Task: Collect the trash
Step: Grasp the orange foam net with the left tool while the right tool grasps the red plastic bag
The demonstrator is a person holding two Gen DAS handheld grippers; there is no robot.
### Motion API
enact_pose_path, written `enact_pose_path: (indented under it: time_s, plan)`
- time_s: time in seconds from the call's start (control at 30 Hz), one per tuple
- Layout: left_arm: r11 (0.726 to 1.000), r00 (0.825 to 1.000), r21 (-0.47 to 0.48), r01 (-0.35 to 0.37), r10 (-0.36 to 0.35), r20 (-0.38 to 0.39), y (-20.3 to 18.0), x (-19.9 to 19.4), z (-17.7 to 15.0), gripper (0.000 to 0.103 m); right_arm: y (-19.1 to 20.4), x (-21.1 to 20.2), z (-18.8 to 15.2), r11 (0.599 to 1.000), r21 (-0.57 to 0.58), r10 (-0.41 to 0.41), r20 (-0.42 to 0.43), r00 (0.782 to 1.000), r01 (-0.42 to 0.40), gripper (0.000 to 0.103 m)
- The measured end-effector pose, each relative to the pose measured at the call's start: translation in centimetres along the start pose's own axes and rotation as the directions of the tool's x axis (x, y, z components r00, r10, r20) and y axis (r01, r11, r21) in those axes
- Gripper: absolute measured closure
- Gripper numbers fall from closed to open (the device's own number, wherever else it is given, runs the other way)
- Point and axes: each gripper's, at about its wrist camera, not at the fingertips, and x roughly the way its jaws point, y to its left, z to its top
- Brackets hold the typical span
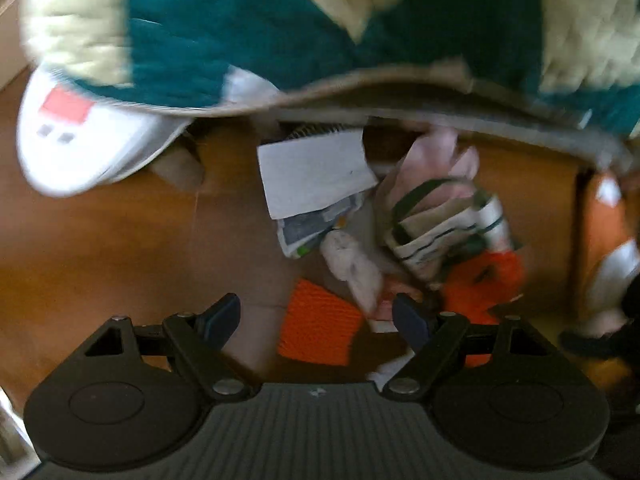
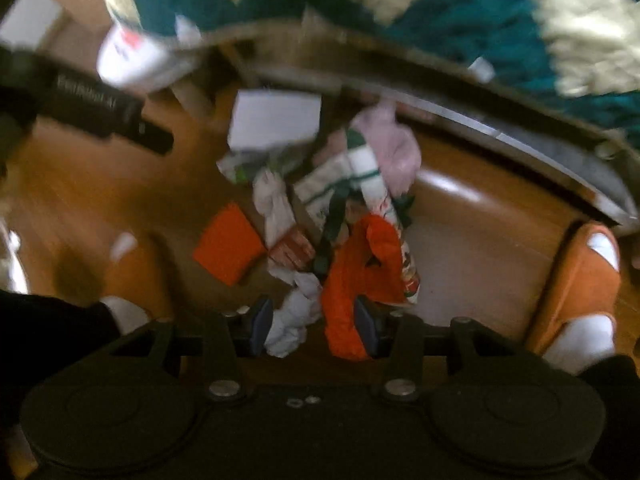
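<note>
Trash pile [image 2: 320, 216] on wooden floor, orange wrappers [image 2: 228, 244], crumpled white tissue [image 2: 290, 324], white paper [image 1: 314, 170]

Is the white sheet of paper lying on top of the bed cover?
No, the white sheet of paper lies on the wooden floor below the edge of the bed cover.

We see a wooden floor [image 2: 480, 240] with a smooth, glossy finish that catches a pale sheen, and on it a heap of trash [image 2: 320, 220] — crumpled white paper, thin pink plastic film and printed glossy wrappers. Just beside the heap lies a flat orange piece [image 1: 320, 324] with a rough, ribbed surface; above the heap hangs a quilted cloth cover [image 1: 240, 32] in teal and cream, soft and matt. The gripper bodies look like matt black plastic with small metal rivets.
</note>
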Motion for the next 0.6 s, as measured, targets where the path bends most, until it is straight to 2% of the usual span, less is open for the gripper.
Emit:
enact_pose_path:
  time_s: [0.1,0.2,0.3,0.6]
  plan:
    - [0.995,0.998,0.098,-0.023,0.029,-0.057,-0.8,5.1,-0.6,0.02,0.0,3.7,-0.5,0.999,-0.037,-0.018,-0.069,0.997,0.015,0.058]
    - [0.993,0.993,0.12,0.016,-0.001,-0.117,-1.0,9.2,-1.7,0.02,-0.2,6.2,-1.0,0.998,-0.055,-0.026,-0.111,0.993,0.02,0.058]
    - [0.987,0.99,0.16,0.01,0.013,-0.141,-1.3,12.6,-2.7,0.02,-0.5,8.7,-1.1,0.998,-0.065,-0.033,-0.14,0.99,0.024,0.058]
    - [0.991,0.98,0.124,0.047,-0.022,-0.199,-0.6,18.6,-4.3,0.02,0.2,13.3,-1.2,0.993,-0.104,-0.074,-0.192,0.979,0.055,0.058]
